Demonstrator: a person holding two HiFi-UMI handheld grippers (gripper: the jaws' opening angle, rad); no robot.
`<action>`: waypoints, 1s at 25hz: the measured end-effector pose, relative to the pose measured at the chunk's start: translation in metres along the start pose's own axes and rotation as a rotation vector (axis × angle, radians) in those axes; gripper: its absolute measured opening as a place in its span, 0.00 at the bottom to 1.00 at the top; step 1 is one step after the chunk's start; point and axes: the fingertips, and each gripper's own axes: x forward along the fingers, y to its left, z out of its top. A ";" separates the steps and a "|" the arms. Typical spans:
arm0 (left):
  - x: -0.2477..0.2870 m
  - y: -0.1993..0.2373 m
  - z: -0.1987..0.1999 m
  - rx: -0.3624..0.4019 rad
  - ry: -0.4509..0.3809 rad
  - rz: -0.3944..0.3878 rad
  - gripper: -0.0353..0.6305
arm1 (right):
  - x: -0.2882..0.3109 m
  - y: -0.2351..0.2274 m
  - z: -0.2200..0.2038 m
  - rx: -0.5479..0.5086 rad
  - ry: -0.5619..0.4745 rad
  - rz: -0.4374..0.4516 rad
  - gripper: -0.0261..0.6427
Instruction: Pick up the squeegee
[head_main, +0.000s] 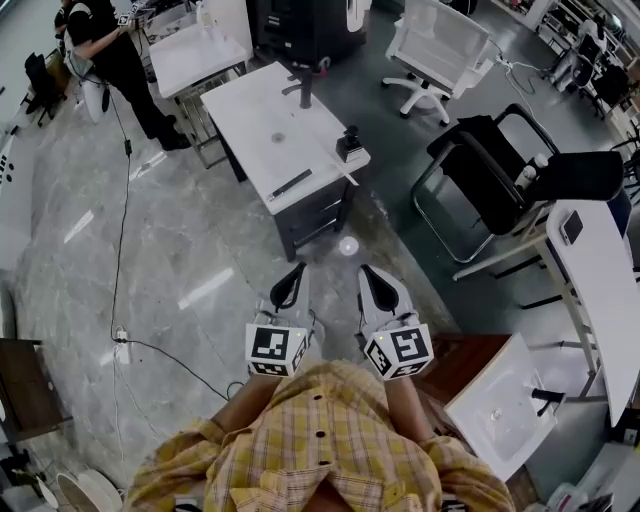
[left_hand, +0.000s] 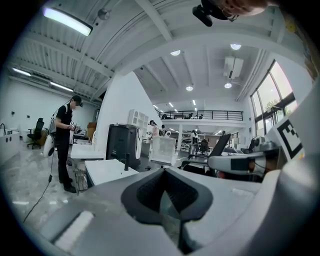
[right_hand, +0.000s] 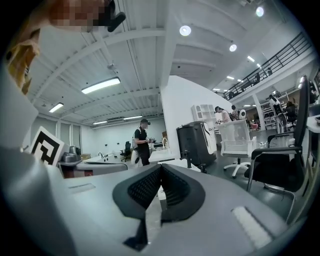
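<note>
White table (head_main: 262, 120): stands on the marble floor ahead of both grippers, its long side running away from the person.
Squeegee (head_main: 292, 183): what looks like it is a long dark bar lying flat on the table's near end, close to the front edge, well apart from both grippers.
On the table: a black tap (head_main: 303, 90) rises at the far end, and a small black object (head_main: 350, 143) sits at the right edge.
Containers: a dark drawer unit (head_main: 315, 215) hangs under the table's near end with its fronts closed, so its contents cannot be seen. A pale bottle (head_main: 530, 175) rests on the black chair (head_main: 490, 165) to the table's right; what it holds cannot be told.
Left gripper (head_main: 297, 268): held short of the table's near end, jaws pressed together with nothing between them; its own view (left_hand: 162, 172) shows the pads meeting.
Right gripper (head_main: 368, 270): just beside the left one, jaws likewise closed and holding nothing (right_hand: 160, 167).
In the way: a small pale round thing (head_main: 348, 245) lies on the floor between the grippers and the table's near end.
Around: a white office chair (head_main: 440, 45) stands beyond the table's right side. A person in black (head_main: 110, 50) stands off its far left corner, and a cable (head_main: 120, 250) runs along the floor to its left.
</note>
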 end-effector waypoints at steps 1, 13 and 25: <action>0.011 0.006 0.005 0.001 -0.001 0.000 0.06 | 0.010 -0.006 0.004 -0.003 0.000 -0.004 0.03; 0.142 0.081 0.045 0.003 0.005 -0.012 0.06 | 0.143 -0.076 0.035 -0.004 0.024 -0.030 0.03; 0.213 0.114 0.001 0.074 0.253 -0.076 0.06 | 0.215 -0.120 0.017 0.066 0.093 -0.075 0.03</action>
